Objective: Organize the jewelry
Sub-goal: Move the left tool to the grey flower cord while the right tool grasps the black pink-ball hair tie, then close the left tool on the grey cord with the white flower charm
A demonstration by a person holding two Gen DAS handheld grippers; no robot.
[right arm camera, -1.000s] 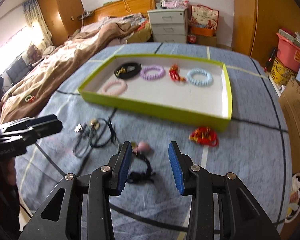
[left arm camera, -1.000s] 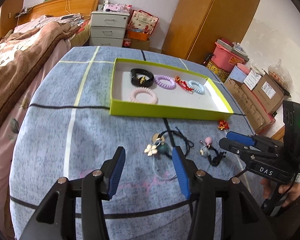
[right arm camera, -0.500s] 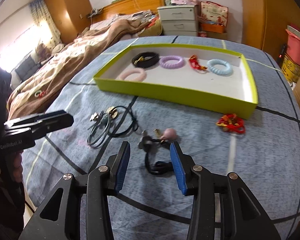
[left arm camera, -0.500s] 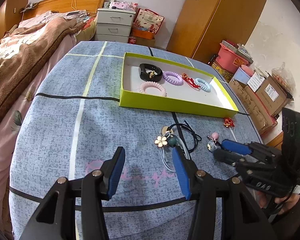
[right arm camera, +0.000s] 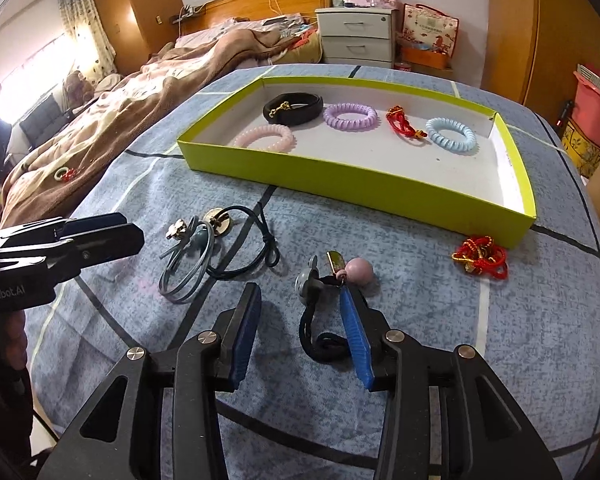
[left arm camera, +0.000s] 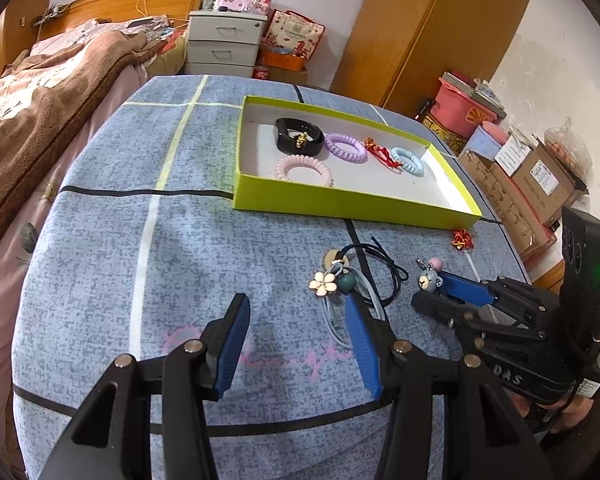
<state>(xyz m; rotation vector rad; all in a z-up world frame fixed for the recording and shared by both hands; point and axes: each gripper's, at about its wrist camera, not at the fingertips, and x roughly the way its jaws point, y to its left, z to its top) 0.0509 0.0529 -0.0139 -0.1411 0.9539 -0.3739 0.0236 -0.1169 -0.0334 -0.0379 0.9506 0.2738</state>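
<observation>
Grippers both low over the blue counter (right arm camera: 540, 320), pointing down at it. Right gripper (right arm camera: 300, 332): jaws have just been closing, yet a wide gap shows between the pads. Black hair tie (right arm camera: 320, 344) with grey bear charm (right arm camera: 306, 282) and pink bead (right arm camera: 360, 270) lies between them; its loop sits against the right pad, the left pad stands clear of it. Not gripped as far as the pads show; tie flat on the counter.

Left gripper (left arm camera: 296, 344): jaws apart, nothing between them, bare cloth under the gap. Just ahead of its right finger: a tangle of grey and dark blue ties (left arm camera: 364, 280) with a white flower charm (left arm camera: 323, 283). The bear tie lies further to its right, at the tip of the right gripper.

Beyond both grippers: green tray (right arm camera: 340, 178), holding a black band (right arm camera: 294, 108), pink coil (right arm camera: 266, 138), purple coil (right arm camera: 350, 117), red knot (right arm camera: 400, 120) and blue coil (right arm camera: 452, 136), each apart from the others. Ahead and right of the right gripper, outside the tray's near corner: a second red cord piece (right arm camera: 482, 256) on the counter.
</observation>
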